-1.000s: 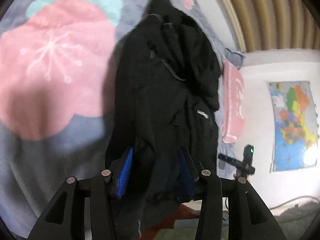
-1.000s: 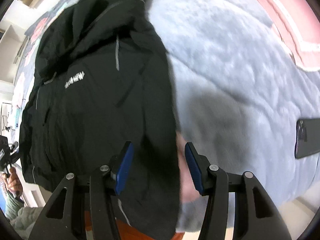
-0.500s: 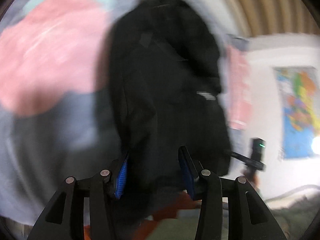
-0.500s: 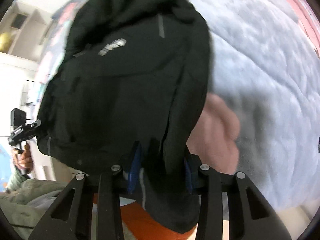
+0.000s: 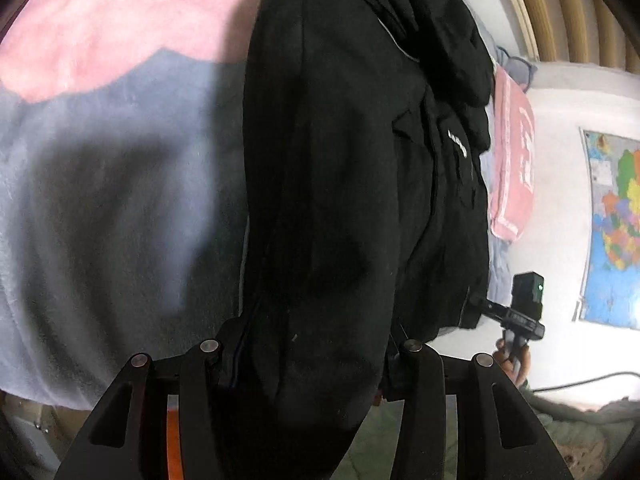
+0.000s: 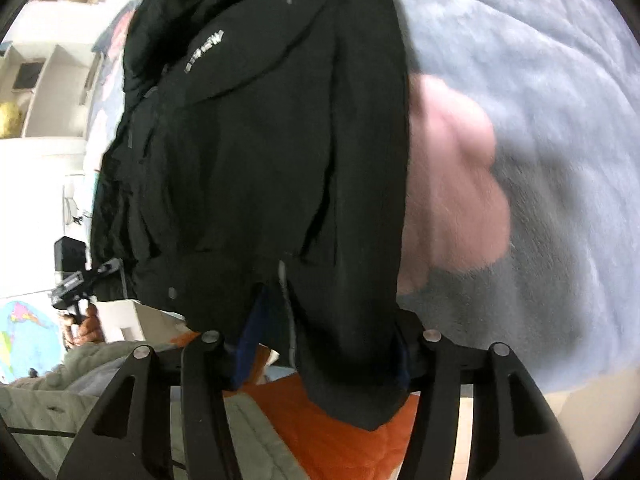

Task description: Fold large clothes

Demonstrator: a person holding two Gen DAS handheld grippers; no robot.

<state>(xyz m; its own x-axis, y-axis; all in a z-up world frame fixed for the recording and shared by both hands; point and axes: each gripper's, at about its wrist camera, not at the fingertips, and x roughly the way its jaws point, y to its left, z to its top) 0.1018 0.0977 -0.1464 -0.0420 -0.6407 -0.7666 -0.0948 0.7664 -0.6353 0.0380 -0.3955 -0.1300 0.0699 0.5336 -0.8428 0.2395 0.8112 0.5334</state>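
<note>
Compared with a second ago, the black jacket (image 5: 340,184) is raised closer, its hem now bunched inside both claws over the grey-pink blanket (image 5: 100,184). Left gripper (image 5: 308,364) and right gripper (image 6: 320,344) are clamped on hem, both held level, forward.

The black jacket (image 5: 340,184) fills the middle, its hem bunched between the fingers of the left gripper (image 5: 308,360), which clamp it. It lies over a grey blanket (image 5: 100,220) with a pink flower print; a map (image 5: 612,232) hangs at right
</note>
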